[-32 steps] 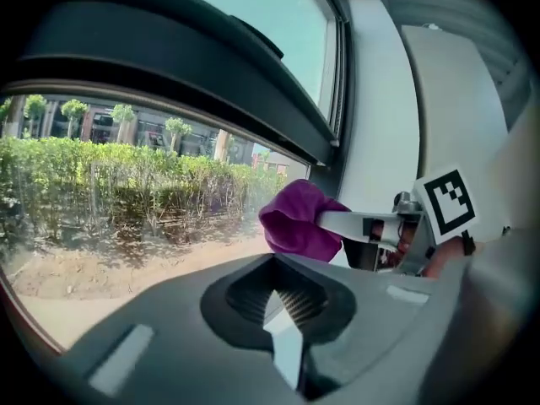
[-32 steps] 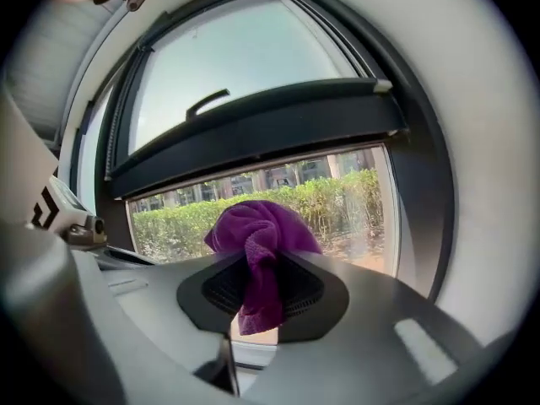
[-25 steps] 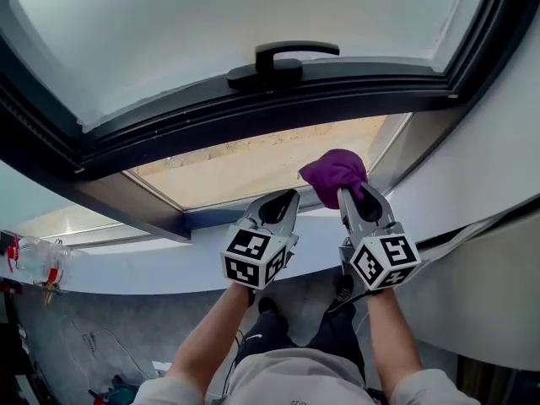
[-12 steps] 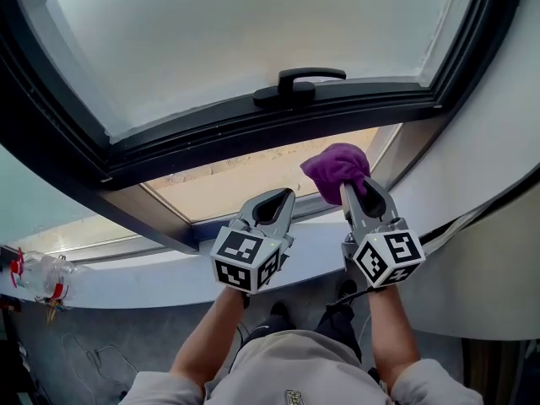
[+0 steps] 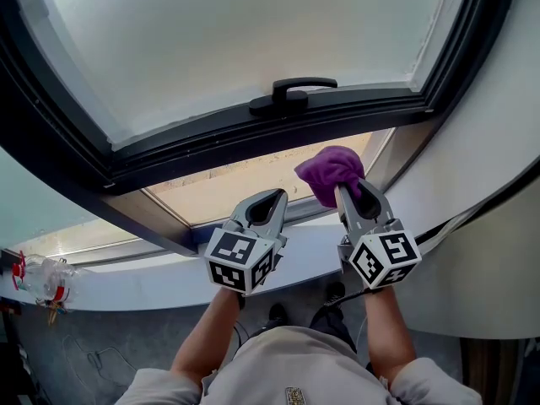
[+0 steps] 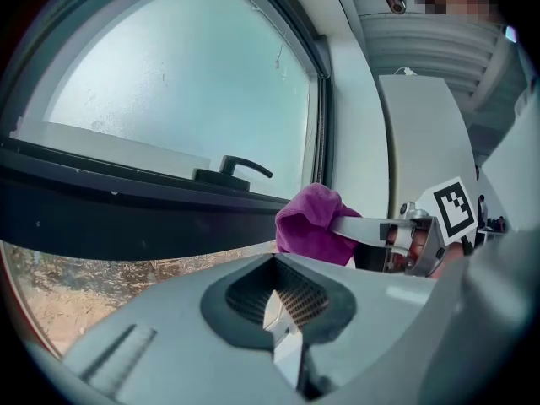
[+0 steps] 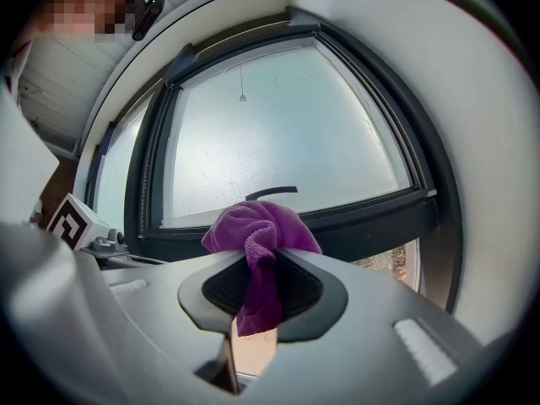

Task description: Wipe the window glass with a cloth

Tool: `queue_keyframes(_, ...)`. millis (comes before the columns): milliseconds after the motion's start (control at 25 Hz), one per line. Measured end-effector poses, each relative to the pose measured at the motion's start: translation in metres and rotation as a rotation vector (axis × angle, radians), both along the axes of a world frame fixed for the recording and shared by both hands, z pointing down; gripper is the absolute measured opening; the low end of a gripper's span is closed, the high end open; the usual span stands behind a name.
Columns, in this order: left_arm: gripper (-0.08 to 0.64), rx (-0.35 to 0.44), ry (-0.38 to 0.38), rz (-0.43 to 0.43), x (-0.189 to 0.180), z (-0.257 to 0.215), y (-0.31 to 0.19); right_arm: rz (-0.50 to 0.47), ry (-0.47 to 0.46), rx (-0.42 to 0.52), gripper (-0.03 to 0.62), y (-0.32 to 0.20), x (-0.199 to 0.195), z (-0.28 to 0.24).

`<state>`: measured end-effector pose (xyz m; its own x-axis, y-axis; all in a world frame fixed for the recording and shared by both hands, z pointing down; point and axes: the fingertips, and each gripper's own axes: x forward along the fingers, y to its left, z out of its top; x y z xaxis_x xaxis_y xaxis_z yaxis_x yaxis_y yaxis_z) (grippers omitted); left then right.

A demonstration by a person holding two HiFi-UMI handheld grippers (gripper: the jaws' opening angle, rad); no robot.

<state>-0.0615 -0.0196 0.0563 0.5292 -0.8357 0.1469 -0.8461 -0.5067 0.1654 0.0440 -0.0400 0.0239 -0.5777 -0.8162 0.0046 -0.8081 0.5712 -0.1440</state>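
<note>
Bright and daylit from the front, through the pale frosted window glass: close to washed-out white in the head view, cooler and faintly blue-green in both gripper views. Warm sunlit patch below the dark metal window frame, itself nearly black against the glare. Dim and murky down at the grey floor. Heavy fisheye bending and black vignetted corners in the gripper views. Soft and out of focus up close at the grey left gripper and grey right gripper; crisp and richly saturated at the crumpled purple cloth.
</note>
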Motion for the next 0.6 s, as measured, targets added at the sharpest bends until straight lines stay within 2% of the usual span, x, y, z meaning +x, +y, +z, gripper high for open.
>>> queue_keyframes(600, 0.0, 0.005, 0.006, -0.013, 0.015, -0.007, -0.003, -0.018, -0.016, 0.009, 0.092, -0.003, 0.012, -0.009)
